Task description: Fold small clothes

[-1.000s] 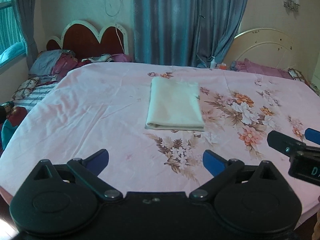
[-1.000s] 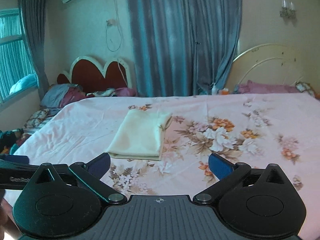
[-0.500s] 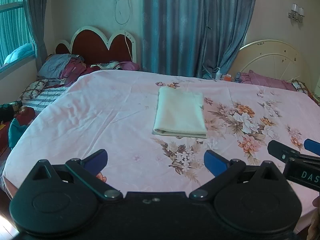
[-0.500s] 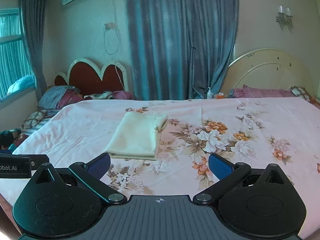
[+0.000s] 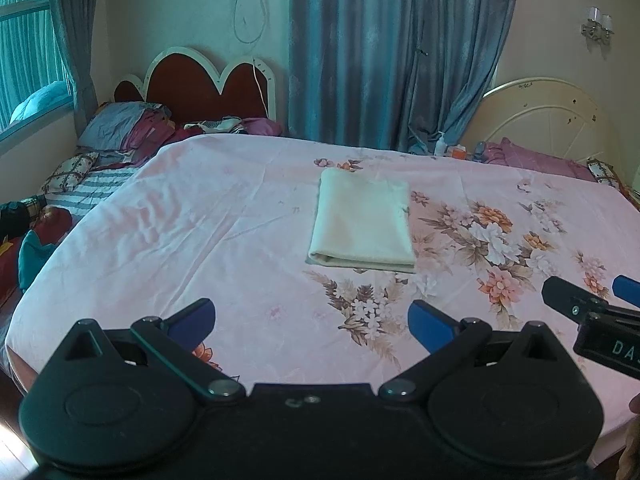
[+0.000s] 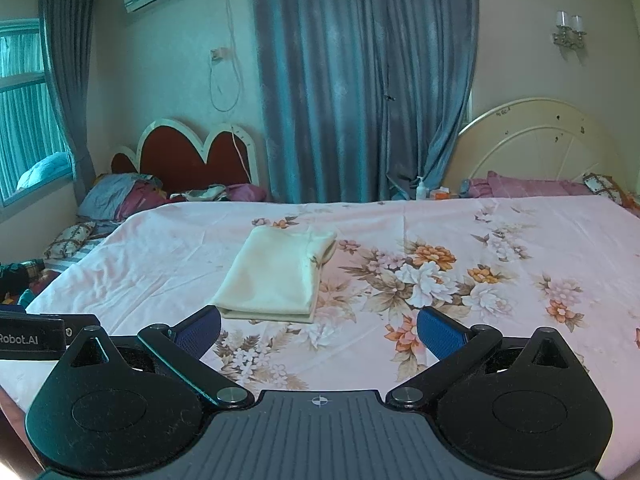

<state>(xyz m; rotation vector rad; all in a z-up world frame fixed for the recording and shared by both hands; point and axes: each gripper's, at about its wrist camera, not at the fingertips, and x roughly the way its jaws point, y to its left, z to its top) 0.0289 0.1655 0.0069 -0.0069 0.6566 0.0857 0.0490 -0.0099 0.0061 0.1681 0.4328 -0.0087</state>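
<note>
A cream garment (image 5: 362, 226) lies folded into a neat rectangle on the pink floral bedsheet (image 5: 200, 232); it also shows in the right wrist view (image 6: 276, 276). My left gripper (image 5: 312, 320) is open and empty, held back from the garment near the bed's front edge. My right gripper (image 6: 318, 326) is open and empty, also short of the garment. The right gripper's tip shows at the right edge of the left wrist view (image 5: 588, 300). Part of the left gripper shows at the left edge of the right wrist view (image 6: 36, 336).
A pile of pillows and clothes (image 5: 116, 132) lies at the far left by a red headboard (image 5: 208, 88). Blue curtains (image 5: 392, 52) hang behind the bed. A cream headboard (image 5: 544, 120) and purple pillow (image 5: 536, 160) stand at the far right. Small bottles (image 6: 428, 192) sit behind the bed.
Both grippers have drawn back and lifted away from the folded garment, which now looks farther off. Both stay open. The garment has not moved.
</note>
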